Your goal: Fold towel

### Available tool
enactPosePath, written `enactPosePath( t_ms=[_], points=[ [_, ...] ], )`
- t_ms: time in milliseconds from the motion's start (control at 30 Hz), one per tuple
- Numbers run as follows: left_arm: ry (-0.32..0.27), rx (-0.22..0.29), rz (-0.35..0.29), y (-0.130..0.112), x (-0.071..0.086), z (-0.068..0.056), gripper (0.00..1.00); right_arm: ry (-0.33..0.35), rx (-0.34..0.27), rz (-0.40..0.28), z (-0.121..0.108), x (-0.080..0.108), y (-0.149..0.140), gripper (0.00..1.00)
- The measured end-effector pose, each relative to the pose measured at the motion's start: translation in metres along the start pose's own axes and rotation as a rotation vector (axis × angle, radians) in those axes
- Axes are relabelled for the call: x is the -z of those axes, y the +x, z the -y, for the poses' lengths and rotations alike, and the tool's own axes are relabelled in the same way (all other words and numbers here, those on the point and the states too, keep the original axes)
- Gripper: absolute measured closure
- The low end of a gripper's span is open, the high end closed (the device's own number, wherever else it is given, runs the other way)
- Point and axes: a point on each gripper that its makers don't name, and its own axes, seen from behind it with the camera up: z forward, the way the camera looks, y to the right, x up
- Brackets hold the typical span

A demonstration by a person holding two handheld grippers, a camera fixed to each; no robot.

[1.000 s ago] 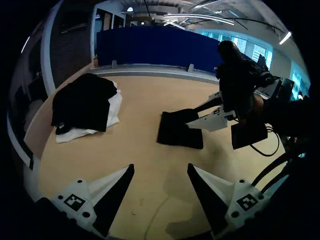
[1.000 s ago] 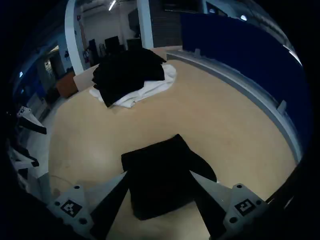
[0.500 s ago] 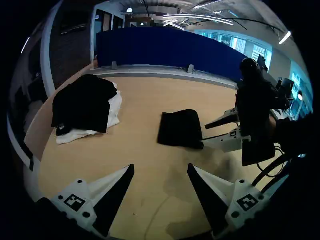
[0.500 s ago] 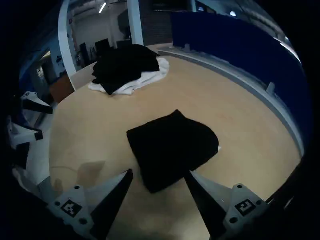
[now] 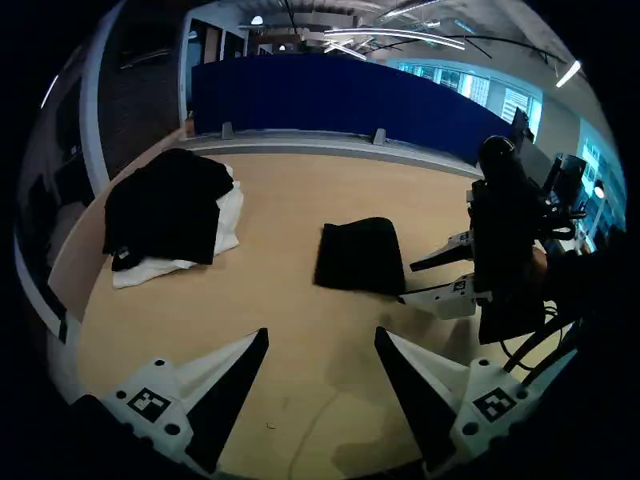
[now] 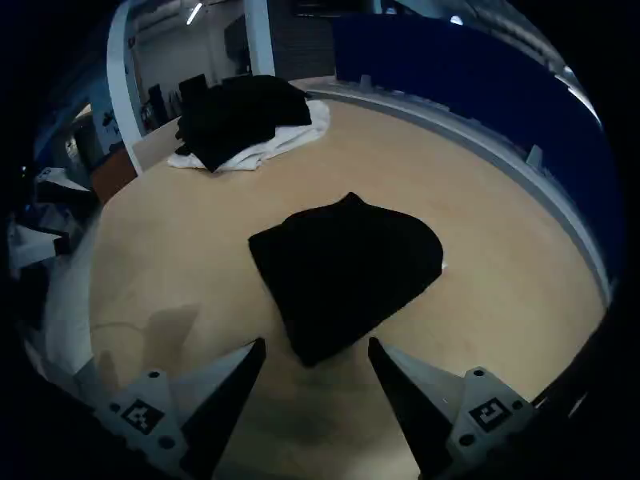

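1. The towel [image 6: 344,276] is one piece of soft black cloth, folded into a thick rounded rectangle with one pointed corner. It lies flat on the bench [image 6: 496,280], straight ahead of the right claw [image 6: 314,342].
2. The towel's near corner reaches just into the gap between that claw's two fingers, and neither finger presses on it.
3. The right claw stands wide open and holds nothing. Its two fingers are white, hard-looking wedges with dark inner faces, each carrying one square black-and-white marker.
4. The left claw [image 5: 320,331] is built the same way, with two fingers and two markers. It is also spread wide and empty, with bare bench between its tips and the towel well ahead, slightly to its right.
5. In the left gripper view, the right claw sits far ahead and to the right, held on a dark handle, with its tips just beside the towel's edge.
6. The bench is smooth, pale and wood-toned, with a curved edge.
7. One loose heap [image 5: 164,204] lies ahead and to the left of the left claw: crumpled black cloth on top of white cloth [image 5: 228,220].
8. One long blue partition [image 5: 336,92] runs along the bench's far side.
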Motion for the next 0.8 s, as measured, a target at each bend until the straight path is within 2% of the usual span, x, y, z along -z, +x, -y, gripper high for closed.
enactPosePath(
  t_ms=[100, 333, 433, 533, 567, 800],
  points=[
    [0.002, 0.000, 0.000, 0.000, 0.001, 0.001, 0.01, -0.004, -0.009, 0.002, 0.001, -0.004, -0.003, 0.07],
    [0.006, 0.001, 0.000, -0.001, 0.004, 0.004, 0.01, -0.019, -0.001, 0.010, 0.004, -0.010, -0.011, 0.31],
    [0.009, 0.001, 0.000, -0.001, 0.005, 0.005, 0.01, -0.021, 0.000, 0.013, 0.004, -0.011, -0.014, 0.47],
    [0.011, 0.000, 0.000, -0.002, 0.006, 0.007, 0.01, -0.030, -0.004, 0.012, 0.001, -0.011, -0.015, 0.70],
    [0.012, 0.000, 0.000, -0.002, 0.007, 0.008, 0.01, -0.034, -0.006, 0.011, 0.000, -0.011, -0.015, 0.75],
    [0.015, -0.001, 0.001, -0.004, 0.007, 0.008, 0.01, -0.014, -0.026, 0.009, 0.001, -0.010, -0.015, 0.90]
  ],
)
